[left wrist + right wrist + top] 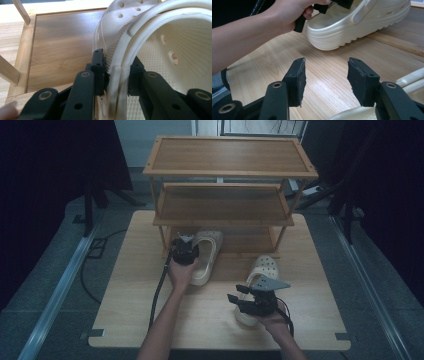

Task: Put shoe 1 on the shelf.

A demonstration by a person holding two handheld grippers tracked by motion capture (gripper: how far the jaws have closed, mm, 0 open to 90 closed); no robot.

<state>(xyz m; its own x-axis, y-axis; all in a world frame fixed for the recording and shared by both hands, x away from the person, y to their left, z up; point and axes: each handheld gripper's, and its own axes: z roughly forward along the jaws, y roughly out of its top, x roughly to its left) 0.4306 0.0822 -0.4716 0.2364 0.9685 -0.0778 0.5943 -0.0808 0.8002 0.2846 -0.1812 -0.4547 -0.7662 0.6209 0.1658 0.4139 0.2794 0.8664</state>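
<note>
High view, left to right: my left gripper (185, 249) sits at the front of the wooden shelf rack (227, 171), its jaws clamped on the rim of the left clog (206, 256). That cream clog lies with its toe reaching under the rack's lowest shelf and its heel toward me on the counter (135, 290). My left hand (180, 272) holds the gripper body from behind, cable trailing down toward the counter's near edge.

Left gripper view: the two black pads press on the clog's side wall and heel strap, one pad outside, one inside. The grip is narrow and firm on the rim. The bottom shelf board (62, 47) lies beyond and to the left of the clog.

Right of centre in the high view: the right clog (260, 270) lies on the counter, toe pointing toward the rack, well apart from the left clog. My right gripper (245, 302) hovers over its heel end, held by my right hand (272, 320).

Right gripper view: my jaws stand wide apart with nothing between them but bare counter. The rim of the right clog shows at the lower right, just beside the right jaw; I cannot tell whether it touches. Farther off, the left hand and gripper hold the left clog with its heel slightly raised.
</note>
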